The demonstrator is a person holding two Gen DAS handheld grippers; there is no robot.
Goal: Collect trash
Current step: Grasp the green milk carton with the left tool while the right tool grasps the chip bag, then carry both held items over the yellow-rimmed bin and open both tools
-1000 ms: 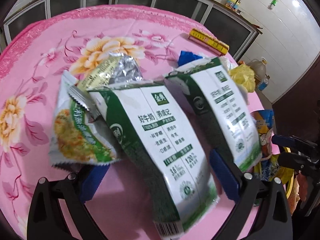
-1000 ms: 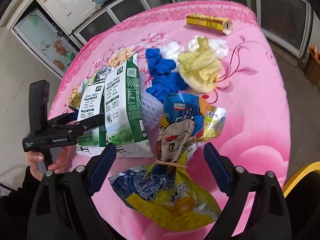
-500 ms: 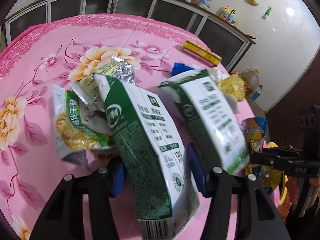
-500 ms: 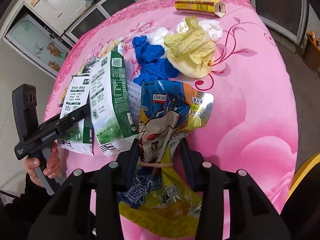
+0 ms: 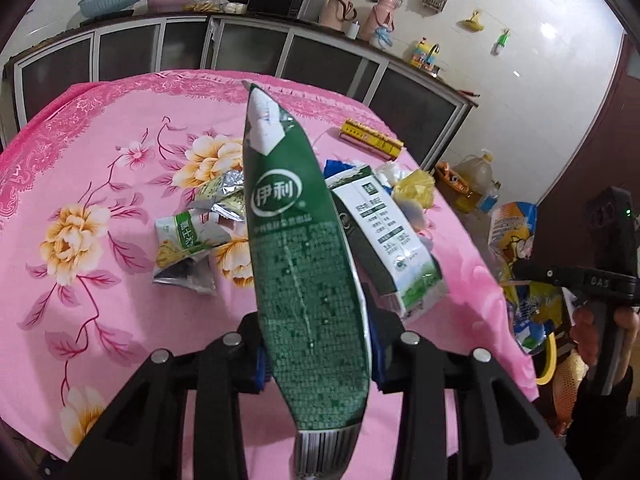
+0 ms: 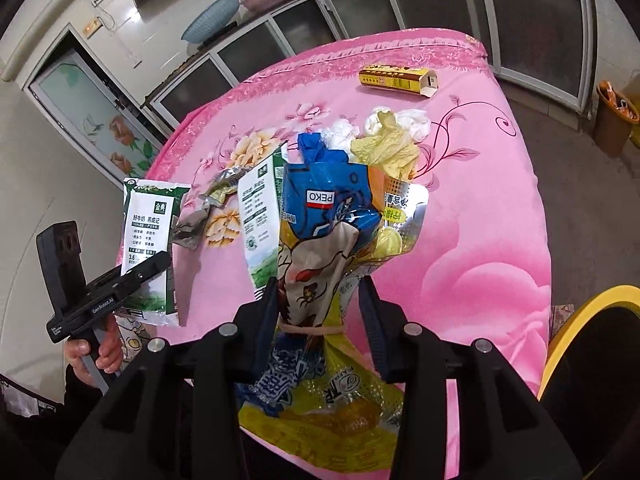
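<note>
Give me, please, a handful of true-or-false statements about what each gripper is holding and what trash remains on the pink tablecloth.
1. The left gripper grips a green milk carton. True; its jaws are closing on it.
2. The right gripper is empty. False; it is shut on a snack bag bundle tied with a rubber band.
3. A second milk carton lies on the tablecloth. True.
4. The yellow box lies at the table's near edge. False; it lies near the far edge.
5. The blue glove is held by a gripper. False; it lies on the table.
</note>
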